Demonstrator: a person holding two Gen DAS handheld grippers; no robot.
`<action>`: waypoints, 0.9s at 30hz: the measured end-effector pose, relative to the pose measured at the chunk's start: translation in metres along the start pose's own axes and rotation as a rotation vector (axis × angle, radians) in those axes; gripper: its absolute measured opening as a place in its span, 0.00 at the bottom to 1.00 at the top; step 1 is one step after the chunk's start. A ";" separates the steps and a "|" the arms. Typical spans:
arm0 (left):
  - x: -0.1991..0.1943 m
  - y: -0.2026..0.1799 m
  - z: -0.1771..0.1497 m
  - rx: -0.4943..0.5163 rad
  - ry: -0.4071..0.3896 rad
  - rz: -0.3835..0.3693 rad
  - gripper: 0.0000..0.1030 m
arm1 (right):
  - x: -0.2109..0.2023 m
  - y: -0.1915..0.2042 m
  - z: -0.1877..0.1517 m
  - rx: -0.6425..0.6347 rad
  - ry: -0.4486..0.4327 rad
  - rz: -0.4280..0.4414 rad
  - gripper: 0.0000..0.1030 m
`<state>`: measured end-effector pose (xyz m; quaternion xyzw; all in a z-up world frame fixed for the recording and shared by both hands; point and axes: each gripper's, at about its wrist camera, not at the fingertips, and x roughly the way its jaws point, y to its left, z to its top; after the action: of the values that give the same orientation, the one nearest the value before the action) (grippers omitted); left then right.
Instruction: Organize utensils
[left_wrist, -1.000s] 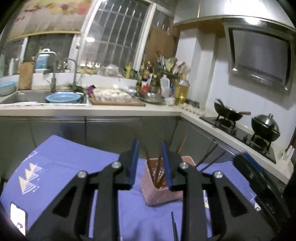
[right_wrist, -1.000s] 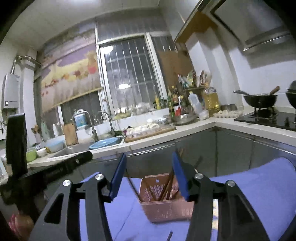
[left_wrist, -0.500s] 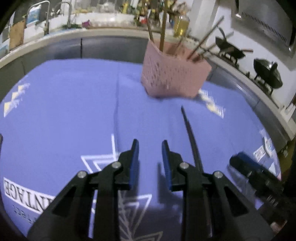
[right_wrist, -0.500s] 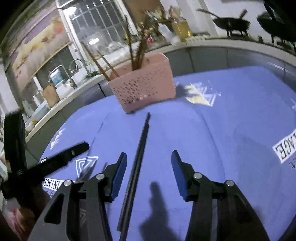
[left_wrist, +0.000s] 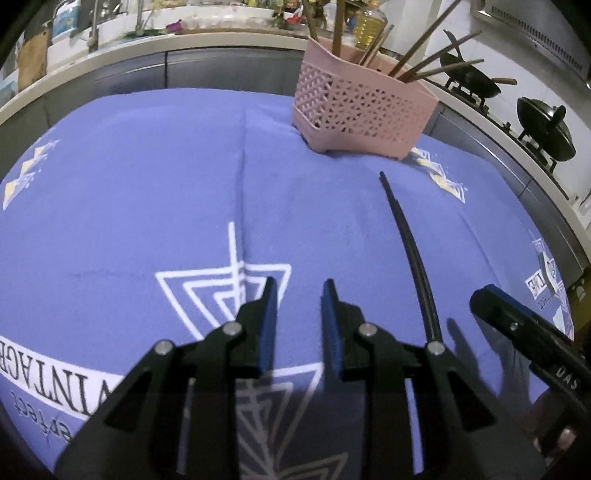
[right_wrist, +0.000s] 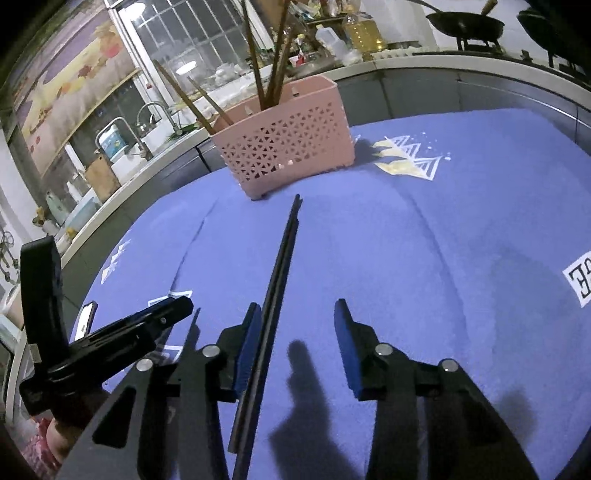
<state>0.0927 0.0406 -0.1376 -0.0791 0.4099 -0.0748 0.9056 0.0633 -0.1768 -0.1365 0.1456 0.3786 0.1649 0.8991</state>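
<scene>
A table (left_wrist: 110, 184) filled most of both views, covered by a blue cloth (right_wrist: 443, 240) printed with white triangles and lettering. Behind it ran a kitchen counter (left_wrist: 110, 48) with a sink tap, bottles and a barred window (right_wrist: 177, 55) above; two dark pans sat on a stove (left_wrist: 517, 122) to the right in the left wrist view.

Toward the far side of the cloth stood a pink basket (left_wrist: 362, 110) with a perforated wall, upright, holding several brown chopsticks (right_wrist: 266, 55) that leaned out of its top at different angles.

A pair of black chopsticks (right_wrist: 280, 266) lay flat on the cloth nearer the camera, side by side and touching, their thin ends pointing at the basket but stopping short of it.

The right hand-held gripper (right_wrist: 295, 339) sat low over the cloth with the thick end of the black chopsticks between its jaws. The pair lay against the inner face of the left pad, while the right pad stood clear of them with bare cloth in the gap. The jaws were closing, not yet pinching.

The left hand-held gripper (left_wrist: 297, 321) hovered low over the white triangle print, just to the left of the black chopsticks. Its jaws stood narrowly spread, with only cloth showing between the blue pads (left_wrist: 267, 332). Each gripper's tip showed at the edge of the other's view.
</scene>
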 end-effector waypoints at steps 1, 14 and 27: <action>-0.001 0.000 0.000 0.000 -0.001 -0.002 0.23 | 0.000 -0.001 0.000 0.003 0.001 -0.001 0.40; -0.001 -0.002 -0.002 0.030 -0.016 -0.021 0.30 | 0.008 -0.012 -0.001 0.061 0.041 0.005 0.40; -0.001 -0.002 -0.001 0.037 -0.010 -0.030 0.31 | 0.006 -0.007 -0.002 0.039 0.044 0.008 0.40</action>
<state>0.0912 0.0389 -0.1373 -0.0687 0.4029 -0.0955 0.9077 0.0674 -0.1804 -0.1445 0.1610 0.4007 0.1643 0.8869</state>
